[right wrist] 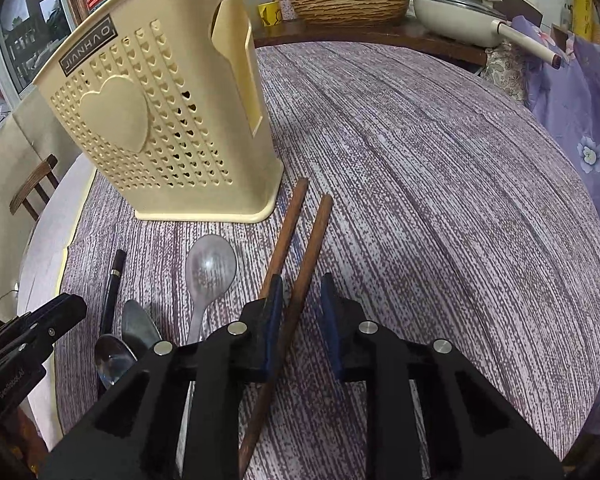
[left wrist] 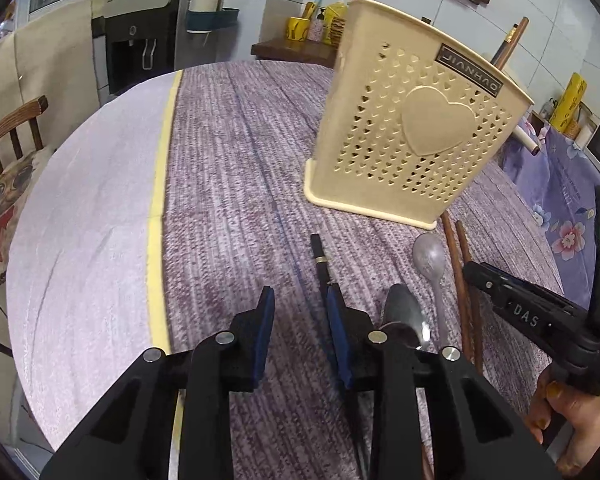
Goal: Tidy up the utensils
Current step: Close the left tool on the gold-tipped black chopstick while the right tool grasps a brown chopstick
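Chopsticks point(right wrist: 296, 280) are lying between the right gripper point(right wrist: 302, 304) fingers – one against the left pad, jaws parted, nothing clamped – so closing should gather both sticks squarely before lifting toward the holder point(right wrist: 160, 120).

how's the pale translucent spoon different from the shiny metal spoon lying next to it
The pale translucent plastic spoon looks frosted and matte; the shiny metal spoon is dark and mirror-like. The plastic spoon lies in full view, its bowl nearer the cream perforated utensil holder; the metal spoon lies nearer the cameras, partly hidden behind the right gripper. Both lie flat on the purple tablecloth, bowls facing up.
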Demonstrator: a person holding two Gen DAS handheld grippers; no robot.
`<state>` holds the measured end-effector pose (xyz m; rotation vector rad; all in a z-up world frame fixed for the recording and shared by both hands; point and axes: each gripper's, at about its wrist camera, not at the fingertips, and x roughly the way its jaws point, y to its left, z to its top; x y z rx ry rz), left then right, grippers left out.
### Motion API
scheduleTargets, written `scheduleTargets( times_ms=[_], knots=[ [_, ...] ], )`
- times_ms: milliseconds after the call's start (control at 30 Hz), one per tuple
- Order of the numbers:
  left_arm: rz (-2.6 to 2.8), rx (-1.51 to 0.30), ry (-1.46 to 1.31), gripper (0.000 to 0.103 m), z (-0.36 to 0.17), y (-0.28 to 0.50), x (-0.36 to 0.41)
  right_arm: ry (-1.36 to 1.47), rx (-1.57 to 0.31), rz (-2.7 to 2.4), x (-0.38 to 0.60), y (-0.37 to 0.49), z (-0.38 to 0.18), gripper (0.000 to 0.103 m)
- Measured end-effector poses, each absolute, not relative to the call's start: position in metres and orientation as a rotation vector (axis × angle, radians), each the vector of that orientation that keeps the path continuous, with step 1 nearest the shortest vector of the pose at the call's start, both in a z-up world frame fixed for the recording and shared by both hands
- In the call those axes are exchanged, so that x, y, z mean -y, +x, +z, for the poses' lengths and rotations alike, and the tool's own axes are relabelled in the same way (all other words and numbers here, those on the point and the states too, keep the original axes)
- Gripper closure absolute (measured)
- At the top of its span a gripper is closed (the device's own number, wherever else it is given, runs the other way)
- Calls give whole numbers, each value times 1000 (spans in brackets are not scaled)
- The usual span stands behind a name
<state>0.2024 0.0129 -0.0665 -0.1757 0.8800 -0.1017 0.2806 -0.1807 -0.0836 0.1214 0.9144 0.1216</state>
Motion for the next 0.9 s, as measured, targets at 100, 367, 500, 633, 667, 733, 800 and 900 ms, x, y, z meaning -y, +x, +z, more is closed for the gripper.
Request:
scheduleTargets(
  times_ms=[100, 367, 500, 633, 667, 733, 800, 900],
  knots=[
    [-109, -885, -161, 78, -67, 209, -4, 121, -913, 122, 181, 280, -84, 82],
    [-79, -915, -109, 89, -77, 218, 9, 124, -913, 114, 182, 287, -84, 86],
    [-59, -911, -86, 92, -77, 216, 10, 126, -909, 103, 182, 295, -84, 87],
    [-38, -905, -53, 93, -77, 215, 15, 135, -910, 95, 183, 304, -84, 88],
    [-34, -903, -46, 93, -77, 215, 16, 138, -911, 92, 183, 305, -84, 88],
    [-30, -902, -47, 93, -77, 214, 17, 138, -910, 86, 183, 308, -84, 91],
    [-27, -901, -48, 93, -77, 214, 17, 139, -906, 83, 183, 310, -85, 92],
    [-23, -900, -49, 94, -77, 216, 18, 133, -902, 77, 182, 313, -85, 92]
  ],
)
